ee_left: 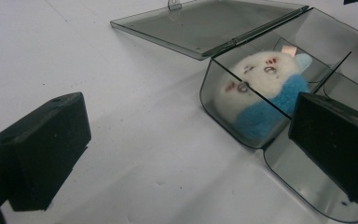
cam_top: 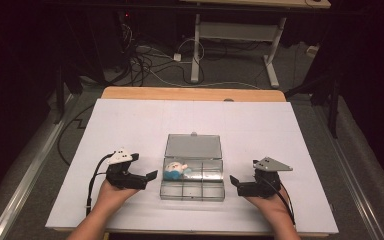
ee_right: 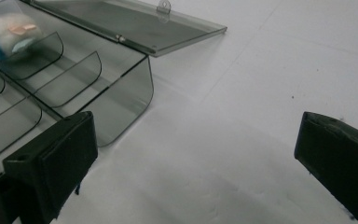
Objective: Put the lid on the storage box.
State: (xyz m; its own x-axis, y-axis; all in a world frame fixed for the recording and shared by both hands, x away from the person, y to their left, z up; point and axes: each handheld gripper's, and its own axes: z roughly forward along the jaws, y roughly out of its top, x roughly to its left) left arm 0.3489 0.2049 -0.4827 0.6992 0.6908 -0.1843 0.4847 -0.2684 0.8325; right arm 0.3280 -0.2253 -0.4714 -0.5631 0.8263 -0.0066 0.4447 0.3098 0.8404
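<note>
— High view first, from the left: what was the left gripper (cam_top: 141, 176) doing?

— It rested low on the white table (cam_top: 130, 120), held from below in the person's left hand (cam_top: 111, 192), jaws spread and holding nothing. It pointed at the left end of the clear compartment box (cam_top: 192, 192), just beside it, which looked like a ready stance for reaching in.

— And the box itself?

— It sat between the two grippers, near the person's edge. Its lid (cam_top: 193, 147) lay folded flat away from the person, so every compartment was open from above. A small white-and-blue plush toy (cam_top: 174, 170) sat in the far left compartment; the left gripper view showed it pressed against the wall there (ee_left: 261, 88). Something pale lay just right of it, possibly part of the toy; the picture was too soft to say.

— The right side?

— The right gripper (cam_top: 241, 186) mirrored the left: jaws wide apart, empty, aimed at the box's right end. I'd judge it was placed to steady the box.
</note>
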